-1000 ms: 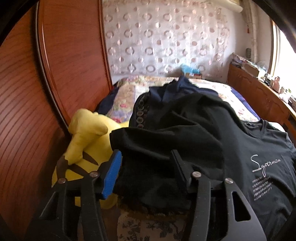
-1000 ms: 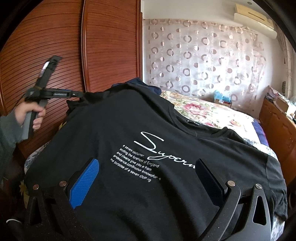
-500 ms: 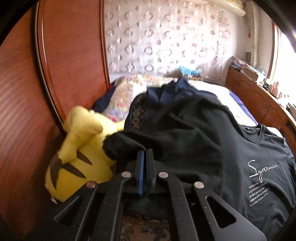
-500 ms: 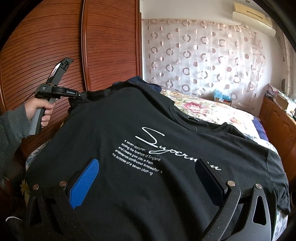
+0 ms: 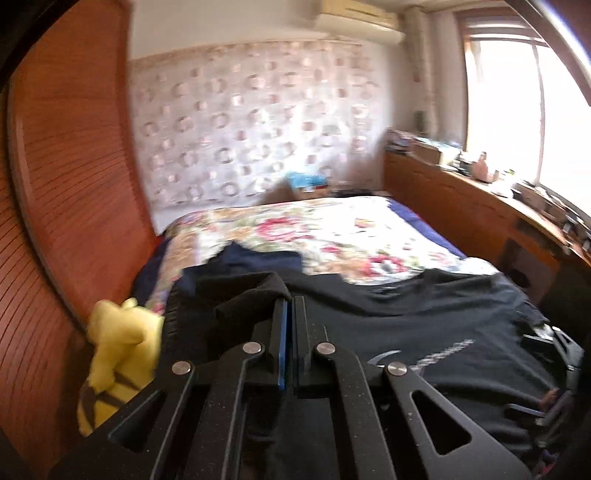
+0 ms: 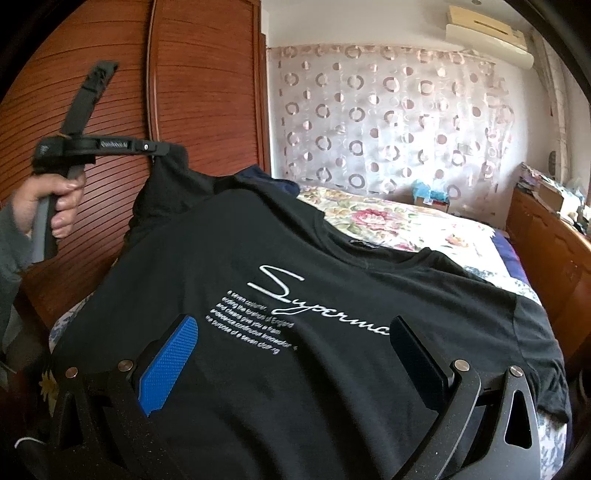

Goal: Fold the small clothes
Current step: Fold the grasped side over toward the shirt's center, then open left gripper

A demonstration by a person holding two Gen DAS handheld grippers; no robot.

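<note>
Left hand-held gripper (image 5: 290,306) is raised, pinching the sleeve of the black cotton t-shirt with white script print (image 6: 295,314) lying on the floral bed (image 6: 424,229). Right hand-held gripper (image 6: 291,343) hovers splayed wide over the print.

White script "Superma…" on black T-shirt (image 6: 332,258).

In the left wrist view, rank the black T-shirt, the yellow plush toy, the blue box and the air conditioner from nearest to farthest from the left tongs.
1. Black T-shirt, its sleeve pinched in the left tongs.
2. Yellow plush toy, low left by the wardrobe.
3. Blue box, beyond the bed's far end.
4. Air conditioner, high on the far wall.
</note>
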